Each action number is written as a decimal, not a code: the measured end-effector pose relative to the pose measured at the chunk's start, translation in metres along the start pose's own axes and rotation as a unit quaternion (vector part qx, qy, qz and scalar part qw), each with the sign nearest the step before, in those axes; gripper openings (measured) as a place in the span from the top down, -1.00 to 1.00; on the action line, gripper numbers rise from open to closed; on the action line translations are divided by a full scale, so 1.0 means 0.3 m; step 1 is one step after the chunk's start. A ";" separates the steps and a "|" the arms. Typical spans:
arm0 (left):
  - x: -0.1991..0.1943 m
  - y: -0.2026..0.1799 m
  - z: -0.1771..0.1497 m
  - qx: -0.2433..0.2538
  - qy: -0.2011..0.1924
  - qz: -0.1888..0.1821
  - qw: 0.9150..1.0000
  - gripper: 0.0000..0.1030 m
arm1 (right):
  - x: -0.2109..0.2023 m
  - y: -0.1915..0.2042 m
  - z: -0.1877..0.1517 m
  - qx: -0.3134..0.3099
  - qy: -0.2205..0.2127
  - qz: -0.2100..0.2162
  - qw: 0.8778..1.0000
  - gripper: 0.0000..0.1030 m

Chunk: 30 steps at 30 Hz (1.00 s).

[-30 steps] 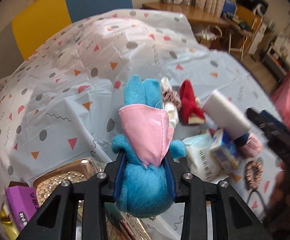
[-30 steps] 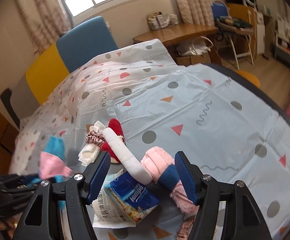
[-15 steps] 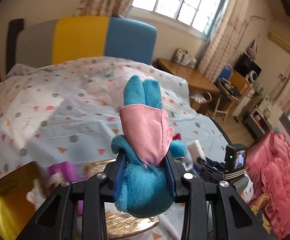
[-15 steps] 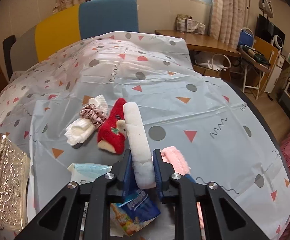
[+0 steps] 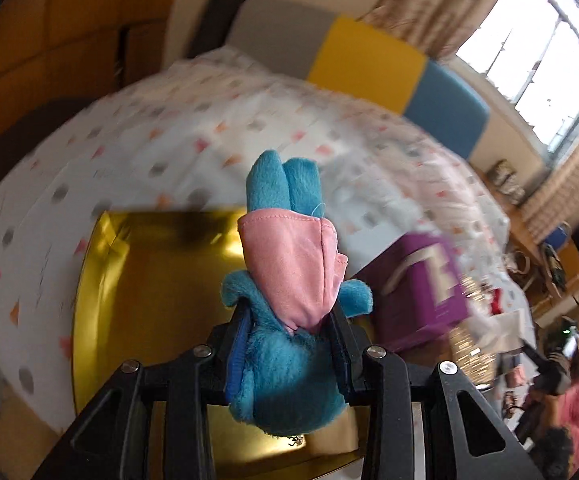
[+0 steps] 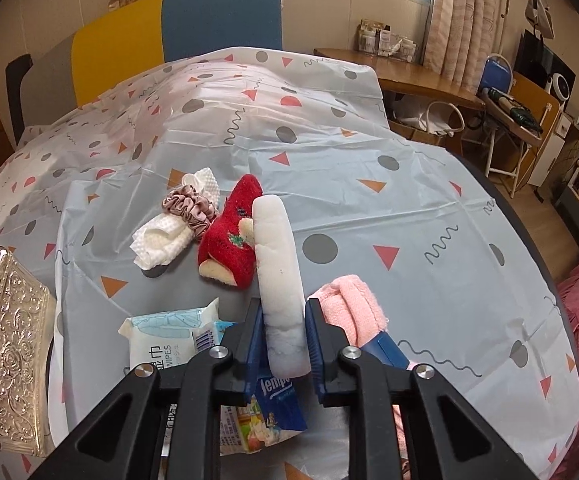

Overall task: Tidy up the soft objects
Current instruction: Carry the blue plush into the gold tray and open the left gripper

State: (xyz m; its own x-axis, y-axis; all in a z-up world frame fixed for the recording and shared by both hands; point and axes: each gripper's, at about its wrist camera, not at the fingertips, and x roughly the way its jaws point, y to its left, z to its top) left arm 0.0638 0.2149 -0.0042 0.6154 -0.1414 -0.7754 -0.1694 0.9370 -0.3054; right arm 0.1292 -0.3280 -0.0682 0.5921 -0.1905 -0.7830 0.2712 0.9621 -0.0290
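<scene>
Left gripper (image 5: pixel 289 344) is clamped on a blue plush toy (image 5: pixel 285 320) with a pink hood, held above a gold tray (image 5: pixel 149 280); a purple box (image 5: pixel 417 284) sits just beside it. Right gripper (image 6: pixel 283 336), jaws just closed, pinches a white sponge (image 6: pixel 277 264) over the desk (image 6: pixel 389 208), near a red sock (image 6: pixel 233 240) and pink towel (image 6: pixel 353 304).

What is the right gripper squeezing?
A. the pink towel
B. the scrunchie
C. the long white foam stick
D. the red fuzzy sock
C: the right gripper is shut on the long white foam stick, while the red fuzzy sock, the pink towel and the scrunchie all lie loose on the tablecloth.
</scene>
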 end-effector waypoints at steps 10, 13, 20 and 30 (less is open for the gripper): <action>0.231 0.050 -0.003 -0.023 0.045 0.037 0.998 0.25 | 0.010 0.029 -0.013 -0.025 0.004 -0.010 1.000 0.63; 0.294 0.043 0.043 -0.018 0.054 0.045 0.997 0.16 | 0.012 0.026 -0.016 -0.023 0.005 -0.012 1.000 0.63; 0.306 0.035 0.027 -0.016 0.038 0.072 0.997 -0.32 | 0.023 0.027 -0.019 -0.026 0.012 -0.017 0.999 0.63; 0.088 0.032 -0.113 0.008 -0.052 0.135 0.989 -0.70 | -0.015 0.001 0.005 0.004 -0.011 0.003 1.000 0.65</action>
State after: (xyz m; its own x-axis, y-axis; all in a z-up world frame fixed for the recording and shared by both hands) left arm 0.0523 0.2093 -0.0463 0.6257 0.1479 -0.7659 -0.3271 0.9411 -0.0854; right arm 0.1276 -0.3272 -0.0636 0.6106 -0.1883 -0.7692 0.2729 0.9619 -0.0188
